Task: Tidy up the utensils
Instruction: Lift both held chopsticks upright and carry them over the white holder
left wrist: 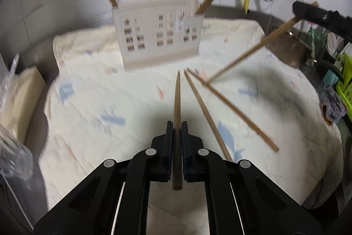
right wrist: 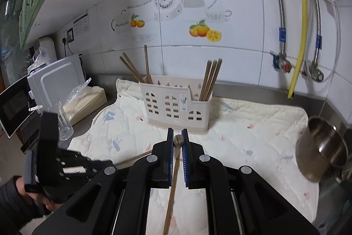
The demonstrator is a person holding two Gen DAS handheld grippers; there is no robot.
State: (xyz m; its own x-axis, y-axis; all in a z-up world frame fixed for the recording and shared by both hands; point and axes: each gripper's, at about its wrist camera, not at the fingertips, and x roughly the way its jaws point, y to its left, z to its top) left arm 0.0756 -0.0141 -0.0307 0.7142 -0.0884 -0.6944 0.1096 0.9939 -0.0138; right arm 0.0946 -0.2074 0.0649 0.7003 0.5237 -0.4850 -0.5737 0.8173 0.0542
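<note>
Left wrist: left gripper [left wrist: 177, 127] around chopstick [left wrist: 177, 98]

holder [left wrist: 159, 36] blurred (motion) | right claw [left wrist: 308, 10] cut off at edge

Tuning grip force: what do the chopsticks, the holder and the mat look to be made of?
Chopsticks: brown, matte, square section, likely wood or bamboo; both grippers are shut on one each.
Holder: cream, smooth, with moulded window cut-outs, looks like rigid plastic.
Mat: pale printed fabric with stitched quilting lines, seemingly soft padded cloth.
</note>
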